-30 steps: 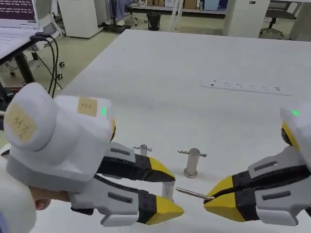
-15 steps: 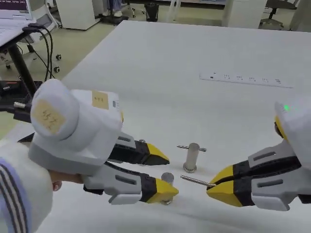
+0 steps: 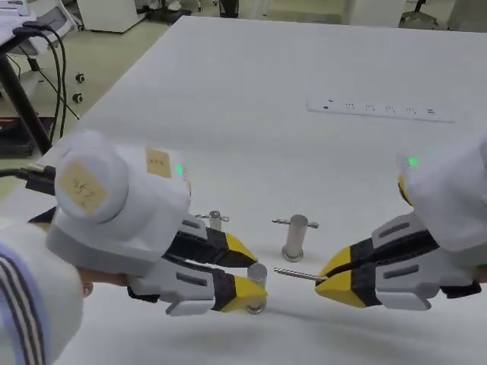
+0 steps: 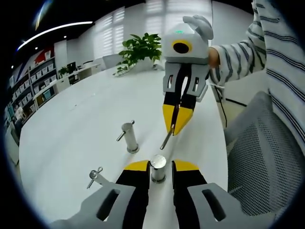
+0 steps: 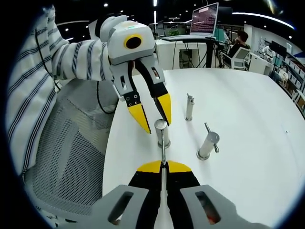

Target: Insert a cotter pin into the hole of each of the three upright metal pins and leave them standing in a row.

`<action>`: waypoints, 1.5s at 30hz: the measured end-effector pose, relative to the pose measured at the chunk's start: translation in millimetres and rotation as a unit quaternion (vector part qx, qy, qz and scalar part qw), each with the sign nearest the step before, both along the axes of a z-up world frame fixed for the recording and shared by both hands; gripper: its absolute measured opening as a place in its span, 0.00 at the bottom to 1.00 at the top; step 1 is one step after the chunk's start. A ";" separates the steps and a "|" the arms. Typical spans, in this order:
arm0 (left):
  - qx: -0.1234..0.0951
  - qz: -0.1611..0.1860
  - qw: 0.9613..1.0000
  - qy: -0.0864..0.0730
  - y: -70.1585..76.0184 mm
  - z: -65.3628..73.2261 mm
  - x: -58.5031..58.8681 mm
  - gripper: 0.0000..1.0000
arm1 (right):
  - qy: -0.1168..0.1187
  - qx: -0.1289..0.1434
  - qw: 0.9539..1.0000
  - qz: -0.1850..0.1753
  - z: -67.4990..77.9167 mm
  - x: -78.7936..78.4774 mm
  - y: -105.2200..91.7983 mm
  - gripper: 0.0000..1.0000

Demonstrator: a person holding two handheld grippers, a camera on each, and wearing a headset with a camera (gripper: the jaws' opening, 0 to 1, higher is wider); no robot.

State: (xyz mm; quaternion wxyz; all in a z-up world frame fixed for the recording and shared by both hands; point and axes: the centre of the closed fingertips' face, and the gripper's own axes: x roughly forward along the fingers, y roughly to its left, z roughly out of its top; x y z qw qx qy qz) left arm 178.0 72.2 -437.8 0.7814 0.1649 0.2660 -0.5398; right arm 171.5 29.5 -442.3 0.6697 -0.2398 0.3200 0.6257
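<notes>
**Cotter pin poised at the nearest upright pin**

Nearest the person in the head view, the left gripper [image 3: 249, 275] points toward 3 o'clock. Its jaws are part open and stand one on each side of the near metal pin [image 3: 257, 283], which is upright on the white table [image 3: 266, 114]. In the left gripper view the same pin [image 4: 158, 168] sits between the yellow tips, with a thin gap on one side. Whether the other jaw touches it I cannot tell.

At 3 o'clock from that pin, the right gripper [image 3: 329, 278] points toward 9 o'clock. Its jaws are closed tight on the cotter pin [image 3: 297, 274], which lies level. The cotter's free end is just beside the top of the near metal pin, and contact cannot be judged. In the right gripper view the cotter pin [image 5: 163, 148] runs straight from the closed tips toward the pin.

At 1 o'clock stands the middle metal pin [image 3: 294, 239] with a second cotter pin [image 3: 281, 222] crosswise through its top. At 11 o'clock is the far metal pin [image 3: 215, 222], carrying a third cotter pin [image 4: 98, 170].

Well beyond, at 1 o'clock, a power strip [image 3: 380, 111] lies flat.
</notes>
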 end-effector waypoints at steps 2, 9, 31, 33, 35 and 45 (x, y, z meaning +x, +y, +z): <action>0.001 0.000 1.000 -0.001 0.0 -0.3 1.1 0.13 | -0.003 -0.004 1.000 0.004 -1.0 0.1 0.3 0.00; 0.008 -0.010 1.000 -0.007 0.7 -2.0 3.7 0.10 | -0.011 -0.013 1.000 0.016 -3.4 2.2 2.2 0.00; 0.006 -0.007 1.000 -0.003 2.0 -2.3 3.6 0.09 | -0.013 -0.022 0.999 0.024 -7.1 7.9 13.1 0.00; 0.007 -0.009 1.000 -0.005 1.8 -2.3 3.6 0.09 | -0.013 -0.024 0.999 0.026 -7.4 8.0 13.7 0.00; 0.008 -0.012 1.000 -0.007 1.5 -2.4 3.6 0.09 | -0.014 -0.025 0.999 0.026 -8.4 8.3 15.7 0.00; 0.011 -0.015 1.000 -0.002 0.8 -2.9 2.3 0.09 | -0.011 -0.013 1.000 0.023 -6.1 4.5 30.8 0.00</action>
